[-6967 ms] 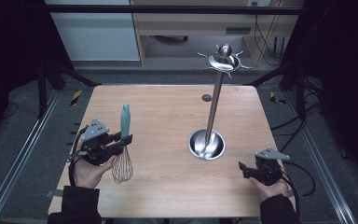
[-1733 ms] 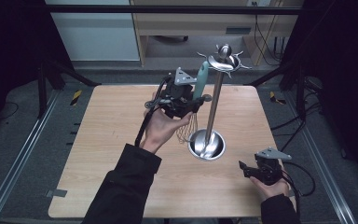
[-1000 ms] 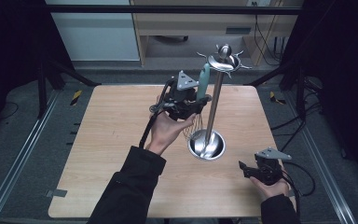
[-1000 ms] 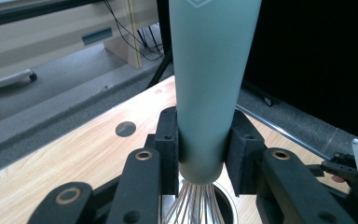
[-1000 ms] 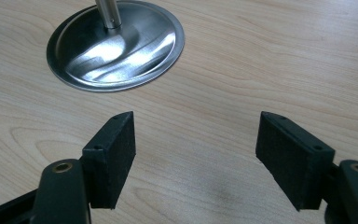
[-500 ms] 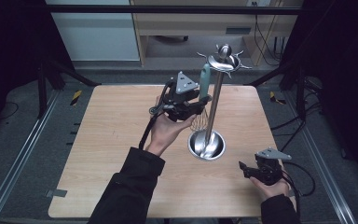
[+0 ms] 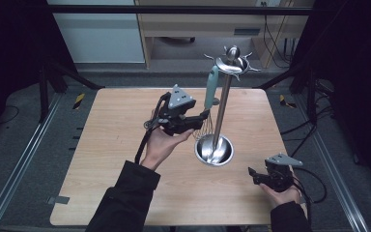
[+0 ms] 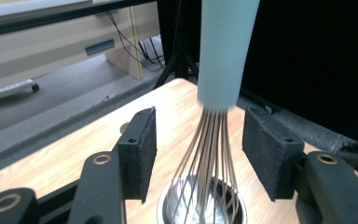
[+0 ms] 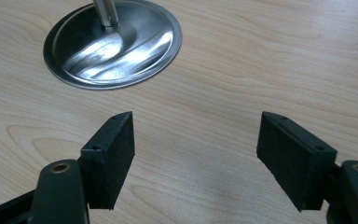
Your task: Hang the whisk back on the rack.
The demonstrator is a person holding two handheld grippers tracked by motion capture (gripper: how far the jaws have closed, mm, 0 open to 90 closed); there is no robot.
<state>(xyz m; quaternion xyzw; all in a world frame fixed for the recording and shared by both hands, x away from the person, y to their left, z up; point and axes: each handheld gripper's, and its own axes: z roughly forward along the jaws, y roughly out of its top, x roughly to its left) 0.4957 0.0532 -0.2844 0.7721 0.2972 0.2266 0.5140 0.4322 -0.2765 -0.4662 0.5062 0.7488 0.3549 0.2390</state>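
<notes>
A whisk with a pale teal handle [image 7: 211,88] and wire loops [image 8: 209,154] hangs upright beside the pole of a steel utensil stand [image 7: 222,116]. The top of its handle is up at one of the stand's hooks [image 7: 232,63]. My left gripper [image 7: 200,118] is at the whisk's wires; its jaws have just been opening. In the left gripper view the pads [image 8: 140,149] stand apart on both sides of the wires without touching them. My right gripper [image 7: 252,174] rests low at the table's front right, open, with bare wood between its jaws [image 9: 196,154].
The stand's round steel base [image 9: 114,42] lies just ahead of the right gripper and below the whisk [image 8: 205,210]. The wooden table [image 7: 116,145] has dark floor and metal rails around it, and a cabinet stands behind.
The left gripper's jaws have opened off the whisk, which stays hanging at the stand. The left hand has sunk slightly. The right hand has not moved.
</notes>
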